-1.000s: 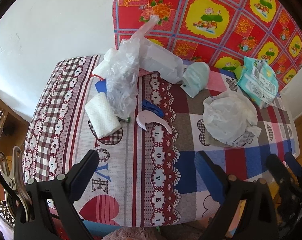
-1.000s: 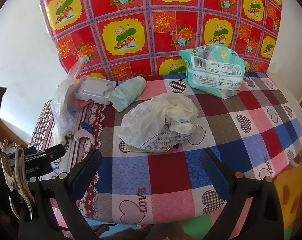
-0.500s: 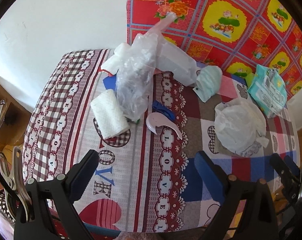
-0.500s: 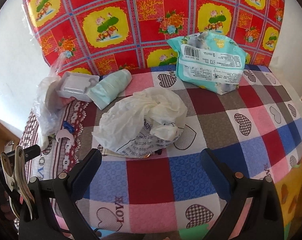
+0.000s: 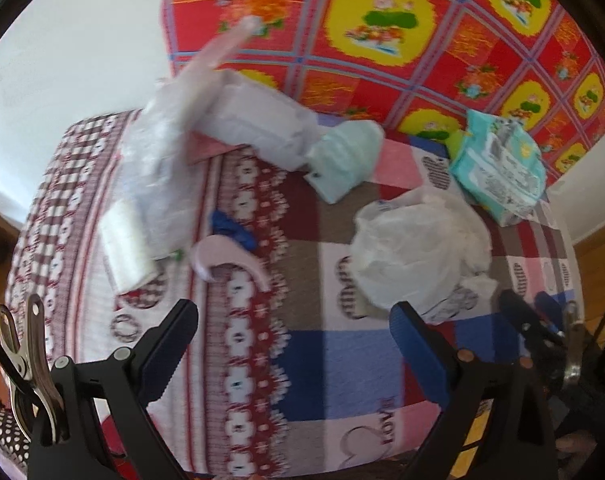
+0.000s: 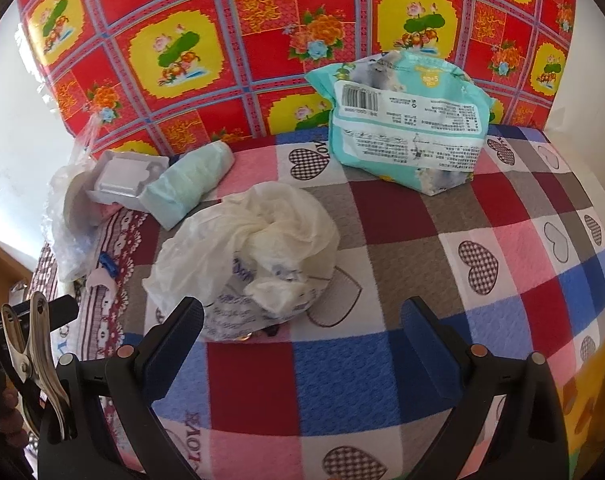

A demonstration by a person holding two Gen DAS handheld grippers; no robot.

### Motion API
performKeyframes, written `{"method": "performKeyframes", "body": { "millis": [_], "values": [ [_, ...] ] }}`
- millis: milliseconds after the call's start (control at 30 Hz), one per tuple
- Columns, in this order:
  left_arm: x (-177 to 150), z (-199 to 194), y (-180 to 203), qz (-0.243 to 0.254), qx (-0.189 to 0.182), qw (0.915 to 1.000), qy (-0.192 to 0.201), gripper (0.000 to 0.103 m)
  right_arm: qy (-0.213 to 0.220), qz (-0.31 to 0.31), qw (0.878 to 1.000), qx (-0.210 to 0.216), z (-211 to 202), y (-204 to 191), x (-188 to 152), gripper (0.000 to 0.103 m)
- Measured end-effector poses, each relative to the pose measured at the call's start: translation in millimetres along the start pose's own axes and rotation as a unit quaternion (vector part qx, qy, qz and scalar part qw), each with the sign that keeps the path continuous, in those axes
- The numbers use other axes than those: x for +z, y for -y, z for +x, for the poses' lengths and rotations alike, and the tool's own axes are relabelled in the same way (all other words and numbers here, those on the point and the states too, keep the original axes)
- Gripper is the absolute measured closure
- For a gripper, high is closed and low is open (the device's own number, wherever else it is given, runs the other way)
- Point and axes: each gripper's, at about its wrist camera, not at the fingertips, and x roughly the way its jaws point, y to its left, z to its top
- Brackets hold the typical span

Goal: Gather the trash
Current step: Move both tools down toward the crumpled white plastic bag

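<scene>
- We hold our left gripper [image 5: 292, 334] above the near edge of the table [image 5: 342, 364], which carries a patchwork cloth of blue, pink, red and grey squares with hearts; its jaws are spread wide with nothing between them.
- Our right gripper [image 6: 302, 330] hangs over the same cloth, jaws spread just as wide and holding nothing.
- The crumpled white plastic bag with blue print [image 6: 246, 256] lies on the table just beyond the right gripper's left jaw; in the left wrist view it [image 5: 414, 252] sits beyond that gripper's right jaw.
- The torn teal wipes packet with a barcode [image 6: 406, 132] stands at the far side, leaning against the red and yellow flowered sheet [image 6: 262, 40] on the wall.
- A rolled pale green nappy-like bundle [image 6: 190, 182] lies far left of the white bag, touching a white moulded plastic tray [image 6: 122, 174].
- A clear crinkled plastic bag [image 5: 162, 168] rises at the far left.
- Near it lie a white rolled cloth [image 5: 126, 248], a small blue scrap [image 5: 232, 232] and a curved pink plastic piece [image 5: 226, 260].
- The left wrist view is blurred.
</scene>
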Motion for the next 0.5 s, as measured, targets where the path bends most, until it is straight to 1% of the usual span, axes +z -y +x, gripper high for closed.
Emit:
{"method": "performKeyframes", "body": {
  "millis": [167,267,367,433,467,500],
  "values": [
    [6,9,28,0.020,-0.012,0.9997,0.000,0.004,-0.004,-0.001,1.000,0.010,11,12,11,0.001],
    [7,17,40,0.024,-0.018,0.9995,-0.006,0.004,-0.006,-0.005,1.000,0.017,17,16,16,0.002],
    [9,27,49,0.022,-0.026,0.9994,-0.011,0.004,-0.010,-0.008,0.999,0.032,22,20,20,0.006],
    [10,32,53,0.020,-0.029,0.9993,-0.012,0.008,-0.014,-0.009,0.999,0.046,25,21,23,0.009],
    [11,35,55,0.017,-0.029,0.9994,-0.013,0.012,-0.016,-0.009,0.998,0.053,27,22,24,0.009],
    [12,39,56,0.014,-0.027,0.9994,-0.013,0.013,-0.018,-0.010,0.998,0.063,29,22,26,0.011]
  ]
}}
